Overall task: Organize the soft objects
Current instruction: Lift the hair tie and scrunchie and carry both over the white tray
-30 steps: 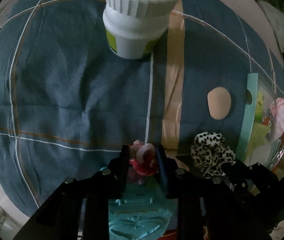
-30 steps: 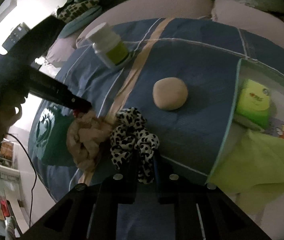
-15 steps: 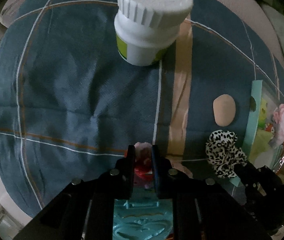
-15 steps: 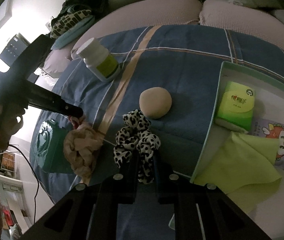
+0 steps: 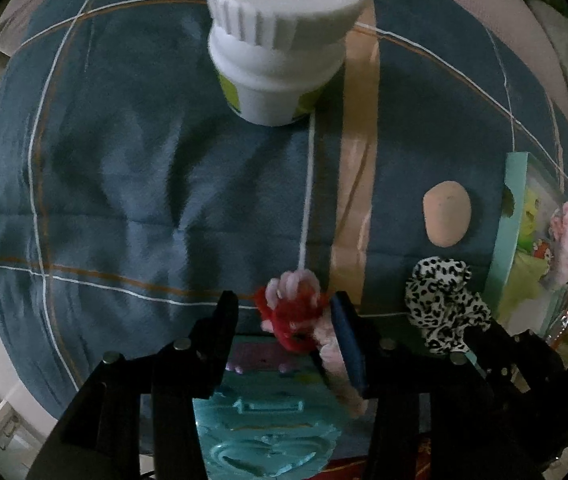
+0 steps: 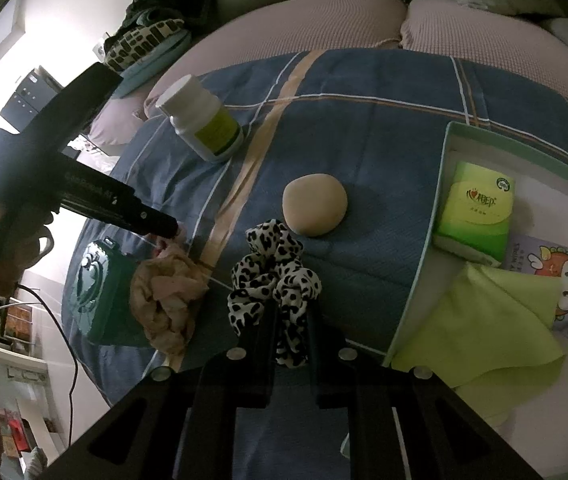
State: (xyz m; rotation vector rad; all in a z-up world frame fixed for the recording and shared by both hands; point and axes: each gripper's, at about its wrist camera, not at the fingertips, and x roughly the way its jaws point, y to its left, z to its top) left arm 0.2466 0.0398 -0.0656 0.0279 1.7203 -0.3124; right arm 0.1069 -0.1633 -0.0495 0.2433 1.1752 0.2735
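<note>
Right gripper pinches the leopard scrunchie for boxing near the tray; left gripper gapes around the red-pink scrunchie.

1. A blue plaid quilt covers the bed.
2. Far left: a white pill bottle.
3. Centre: a beige pad, with a leopard-print scrunchie nearer.
4. Right: an open box.

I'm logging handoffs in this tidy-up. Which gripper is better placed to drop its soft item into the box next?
Right, probably. The right gripper is shut on the leopard scrunchie, beside the box. The left gripper stands open around the red-and-pink scrunchie, farther from it.
</note>
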